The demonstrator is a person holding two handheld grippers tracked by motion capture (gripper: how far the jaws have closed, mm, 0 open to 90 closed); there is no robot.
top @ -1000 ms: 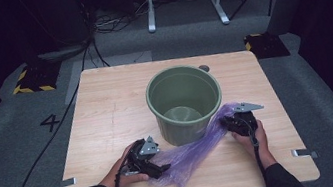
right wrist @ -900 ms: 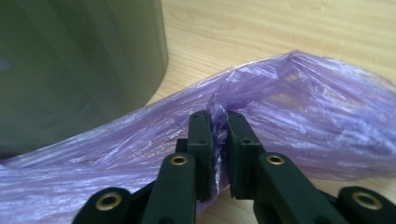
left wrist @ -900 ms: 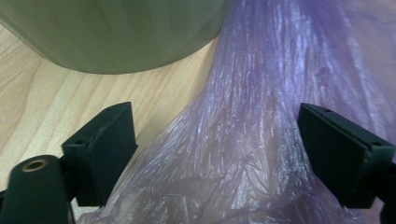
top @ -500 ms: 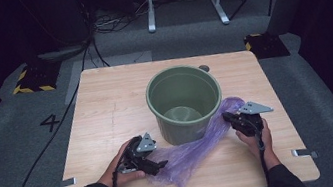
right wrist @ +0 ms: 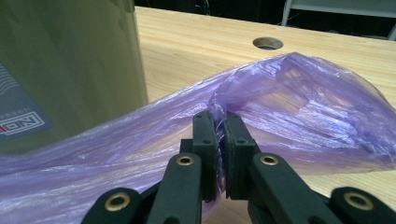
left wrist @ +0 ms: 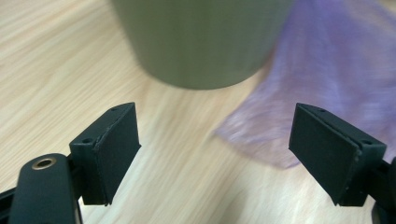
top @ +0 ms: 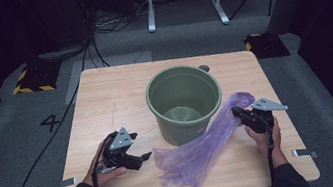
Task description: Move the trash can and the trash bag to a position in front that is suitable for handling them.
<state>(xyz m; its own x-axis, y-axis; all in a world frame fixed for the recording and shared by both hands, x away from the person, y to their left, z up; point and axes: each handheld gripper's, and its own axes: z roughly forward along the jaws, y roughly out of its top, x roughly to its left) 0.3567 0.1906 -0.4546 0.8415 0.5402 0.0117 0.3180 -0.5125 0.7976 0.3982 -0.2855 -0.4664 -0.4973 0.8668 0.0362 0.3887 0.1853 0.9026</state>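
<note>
Right claw (right wrist: 219,128) clamped on purple bag (top: 203,146) beside green bin (top: 183,98); left claw (left wrist: 215,154) wide open, empty, over counter (top: 104,98).

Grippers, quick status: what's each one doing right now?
Left tool: open, holding nothing, jaws spread just short of the purple bag.
Right tool: shut on the purple bag, pinching a fold beside the green bin.

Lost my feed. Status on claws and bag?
Right claw shut on bag. Left claw open, beside bag's near end. Bag draped past bin, which stands between claws.
</note>
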